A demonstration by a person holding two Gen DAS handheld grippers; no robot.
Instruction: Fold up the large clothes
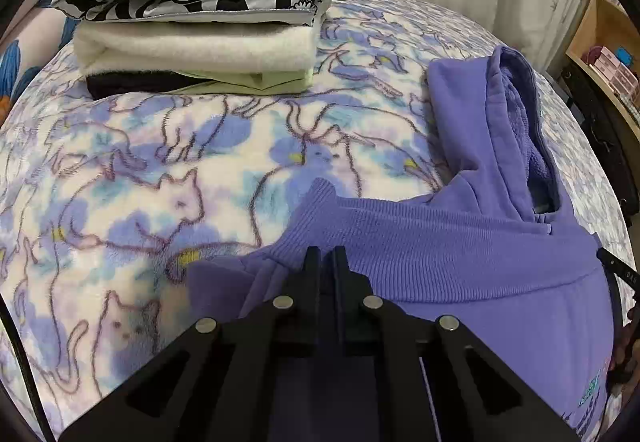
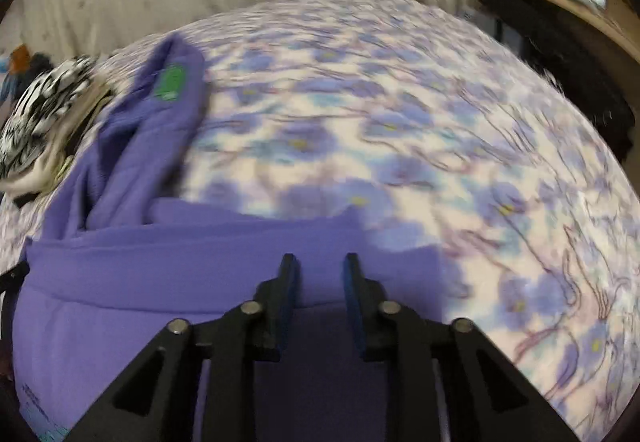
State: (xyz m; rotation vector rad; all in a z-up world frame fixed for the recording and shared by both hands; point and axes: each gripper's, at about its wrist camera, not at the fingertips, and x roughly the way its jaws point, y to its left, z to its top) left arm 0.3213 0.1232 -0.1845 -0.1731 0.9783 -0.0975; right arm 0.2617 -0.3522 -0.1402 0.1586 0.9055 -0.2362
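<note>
Purple hoodie (image 1: 460, 242) lies on the bed's cat-print fleece blanket (image 1: 140, 169), at 5 o'clock in the left wrist view and 7 o'clock in the right, hood (image 1: 496, 129) pointing away toward 1 o'clock. Thick fleece-backed knit: judged soft, floppy, moderately heavy, not slippery; will sag and drag on the fleece, so lift both ends together. Best holds look like the ribbed hem band (image 1: 400, 238) or the shoulder seams, since rib gives bulk to pinch. Left claw (image 1: 327, 256) is nearly together, apparently clamped on a fold of the rib. Right claw (image 2: 318, 262) is apart, over the hoodie edge, gripping nothing; that view is motion-blurred. Writing: top garment of the folded stack (image 1: 200, 13) at 11 o'clock reads "YOUR MESSAGE". Green neck label (image 2: 171, 81) and teal hoodie print (image 1: 592, 394) are unreadable.
</note>
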